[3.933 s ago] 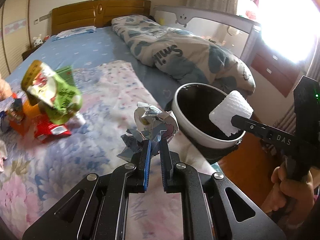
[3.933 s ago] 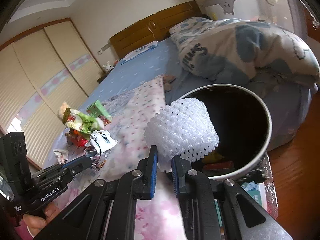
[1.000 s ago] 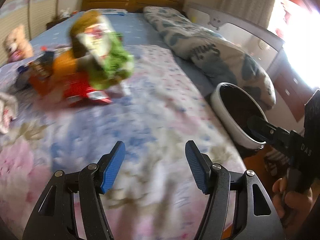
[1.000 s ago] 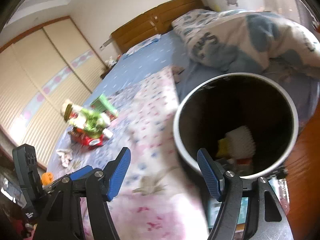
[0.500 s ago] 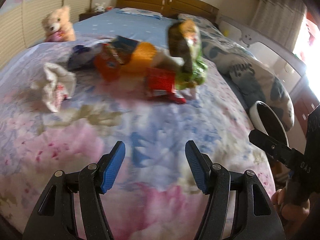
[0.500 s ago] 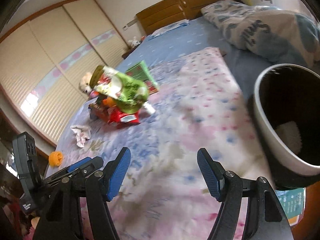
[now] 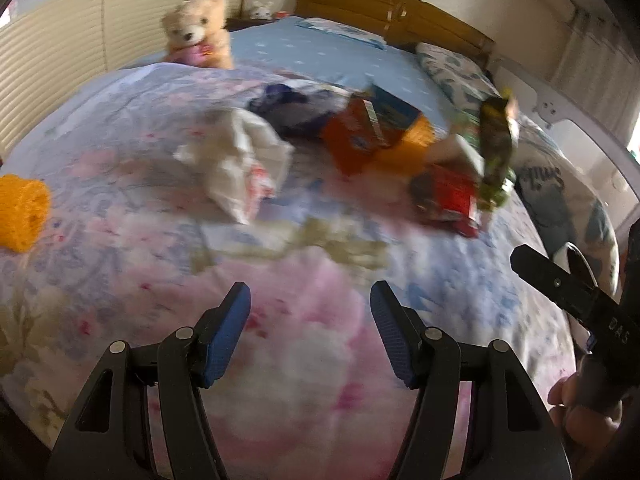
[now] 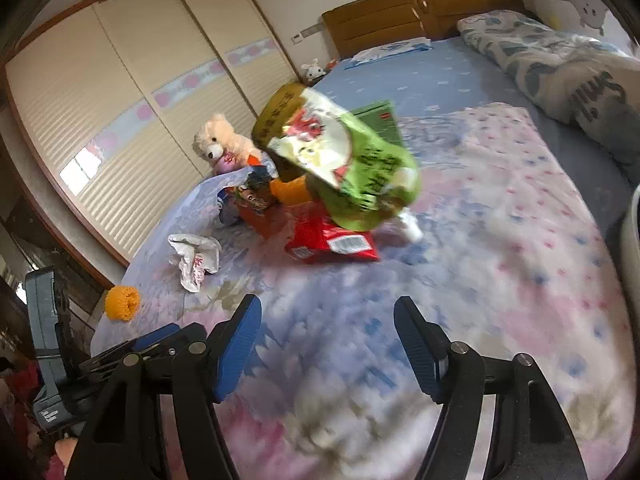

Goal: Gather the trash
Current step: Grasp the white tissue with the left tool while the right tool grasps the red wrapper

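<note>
My left gripper (image 7: 310, 334) and right gripper (image 8: 326, 344) both tilt down over the flowered bedspread (image 8: 500, 280), jaws spread, nothing between them. Ahead of my left, a crumpled white wrapper (image 7: 236, 164) lies loose, an orange foam net (image 7: 20, 210) off by the edge. Beyond sits the pile: a flat red packet (image 8: 332, 242) under a green snack bag (image 8: 352, 160) leaning up toward the headboard. A teddy bear (image 7: 198, 30) sits behind.

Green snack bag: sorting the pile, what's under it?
The green snack bag leans over a red wrapper and something orange. What lies deeper is covered.
</note>
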Tool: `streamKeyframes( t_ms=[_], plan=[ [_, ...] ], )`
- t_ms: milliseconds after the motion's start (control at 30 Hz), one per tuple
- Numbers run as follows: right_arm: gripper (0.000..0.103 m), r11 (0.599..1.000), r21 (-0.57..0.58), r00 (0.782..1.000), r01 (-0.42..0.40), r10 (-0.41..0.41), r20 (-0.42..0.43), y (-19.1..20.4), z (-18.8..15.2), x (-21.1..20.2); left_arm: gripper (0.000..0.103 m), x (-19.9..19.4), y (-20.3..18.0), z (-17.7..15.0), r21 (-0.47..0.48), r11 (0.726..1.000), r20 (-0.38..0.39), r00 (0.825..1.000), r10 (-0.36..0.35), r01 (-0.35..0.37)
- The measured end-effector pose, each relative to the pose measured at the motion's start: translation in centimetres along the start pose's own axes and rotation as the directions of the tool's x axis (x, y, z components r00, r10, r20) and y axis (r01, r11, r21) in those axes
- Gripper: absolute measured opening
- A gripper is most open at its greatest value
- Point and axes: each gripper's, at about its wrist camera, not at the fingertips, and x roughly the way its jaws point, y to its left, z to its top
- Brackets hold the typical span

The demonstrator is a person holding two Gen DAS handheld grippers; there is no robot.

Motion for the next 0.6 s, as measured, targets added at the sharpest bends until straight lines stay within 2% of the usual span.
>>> streamKeyframes(
  t_ms=[100, 167, 233, 500, 533, 567, 600],
  plan=[
    [0.070, 1.000, -0.009, 1.000, 0.001, -0.001, -0.006, 0.5, 0.5, 1.2, 0.064, 0.2, 1.3, 0.7, -0.013, 1.000, 0.001, 1.000, 0.028, -0.028],
    [0.070, 1.000, -0.014, 1.000, 0.002, -0.002, -0.006, 0.9, 1.0, 2.1, 0.072, 0.4, 2.2, 1.2, -0.021, 0.999, 0.004, 0.999, 0.041, -0.041],
    [0.071, 1.000, -0.022, 1.000, 0.005, -0.006, -0.010, 1.2, 1.6, 2.9, 0.075, 0.7, 2.9, 1.9, -0.023, 0.998, 0.006, 0.998, 0.059, -0.058],
    [0.067, 0.997, -0.059, 0.998, 0.050, -0.052, -0.030, 2.0, 3.0, 6.2, 0.076, 2.6, 5.4, 4.8, -0.063, 0.990, 0.023, 0.992, 0.126, -0.124],
    [0.060, 0.995, -0.076, 0.997, 0.064, -0.066, -0.027, 2.1, 3.1, 6.5, 0.076, 2.9, 5.8, 5.0, -0.070, 0.990, 0.016, 0.992, 0.128, -0.126],
    [0.046, 0.992, -0.091, 0.996, 0.082, -0.085, -0.026, 2.2, 3.2, 6.8, 0.076, 3.2, 6.0, 5.1, -0.078, 0.989, 0.010, 0.992, 0.126, -0.125],
    [0.038, 0.990, -0.101, 0.995, 0.095, -0.099, -0.033, 2.3, 3.3, 7.1, 0.075, 3.5, 6.3, 5.2, -0.084, 0.989, 0.003, 0.992, 0.124, -0.123]
  ],
)
